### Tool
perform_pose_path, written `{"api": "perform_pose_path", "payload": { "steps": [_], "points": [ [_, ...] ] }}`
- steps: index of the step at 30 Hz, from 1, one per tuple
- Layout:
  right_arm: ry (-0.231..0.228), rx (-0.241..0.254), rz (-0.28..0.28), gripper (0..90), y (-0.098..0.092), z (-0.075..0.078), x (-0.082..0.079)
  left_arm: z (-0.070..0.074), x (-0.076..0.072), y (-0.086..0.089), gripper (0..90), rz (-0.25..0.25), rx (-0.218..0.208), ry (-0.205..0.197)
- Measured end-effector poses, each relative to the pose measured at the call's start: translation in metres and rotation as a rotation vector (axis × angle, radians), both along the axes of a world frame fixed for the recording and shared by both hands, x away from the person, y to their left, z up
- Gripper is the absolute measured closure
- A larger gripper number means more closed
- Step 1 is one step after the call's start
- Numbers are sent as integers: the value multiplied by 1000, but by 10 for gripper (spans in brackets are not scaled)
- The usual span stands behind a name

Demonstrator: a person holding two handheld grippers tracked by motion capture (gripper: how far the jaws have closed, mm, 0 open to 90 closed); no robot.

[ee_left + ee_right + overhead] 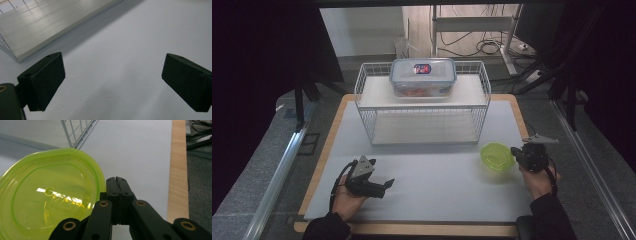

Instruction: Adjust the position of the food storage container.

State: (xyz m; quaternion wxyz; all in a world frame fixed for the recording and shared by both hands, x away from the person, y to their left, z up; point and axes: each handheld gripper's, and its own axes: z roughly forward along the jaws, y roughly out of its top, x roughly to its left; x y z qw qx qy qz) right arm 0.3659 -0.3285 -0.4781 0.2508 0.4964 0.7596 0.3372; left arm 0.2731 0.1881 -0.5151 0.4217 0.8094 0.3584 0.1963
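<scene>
A lime-green translucent lidded container [497, 156] sits on the white table mat at the right. My right gripper [515, 151] is just right of it. In the right gripper view the jaws [117, 181] are pressed together with nothing between them, right beside the green container's rim [50, 200]; whether they touch the rim I cannot tell. My left gripper [387, 183] rests low over the mat at the front left. Its jaws [113, 80] stand wide apart over bare white surface.
A white wire rack [422, 100] stands at the back middle, with a clear box with a blue-rimmed lid [423, 75] on its top shelf. The rack's lower board [50, 25] lies ahead of the left gripper. The wooden table edge [178, 170] runs close by on the right.
</scene>
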Motion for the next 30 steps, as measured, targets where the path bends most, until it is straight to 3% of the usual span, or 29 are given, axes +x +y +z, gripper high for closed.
{"api": "perform_pose_path", "payload": {
  "steps": [8,15,30],
  "points": [
    [20,25,10,895,7,-1,-5,-1,0,-1,50,-2,2,6],
    [44,61,56,896,26,-2,-10,-1,1,-1,51,-4,7,6],
    [75,89,147,895,60,-4,-19,-1,0,-3,52,-12,14,7]
  ]
}}
